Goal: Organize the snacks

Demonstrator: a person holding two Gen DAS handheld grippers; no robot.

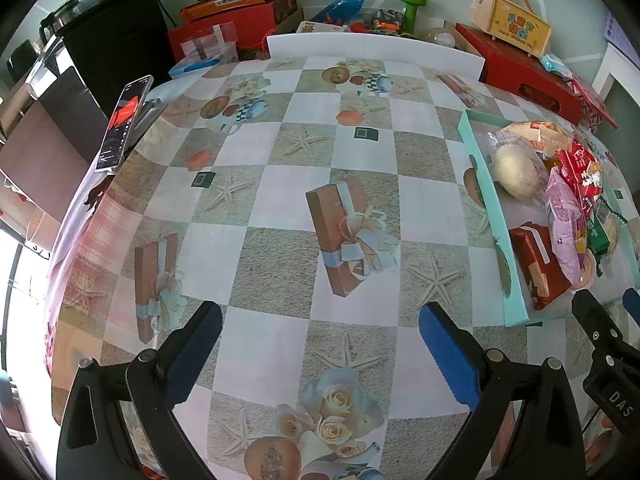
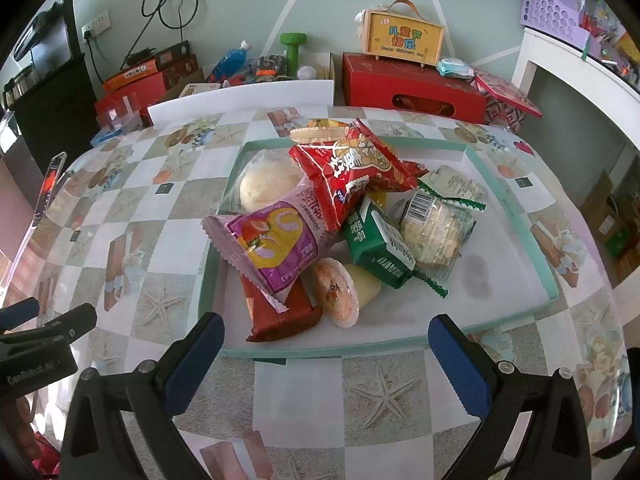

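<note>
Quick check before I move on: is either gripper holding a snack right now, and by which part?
Nothing is held. The left gripper and right gripper both have jaws open and empty; the snacks lie in the tray.

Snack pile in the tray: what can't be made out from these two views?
- Red-brown bar: right wrist view, upper part covered by the purple packet.
- Yellow snack: mostly hidden behind the jelly cup and green carton; type unclear.
- Tray: left wrist view, far side cut off by the frame edge.
- Right tool: only its open fingers show; the hand holding it is out of view.
</note>
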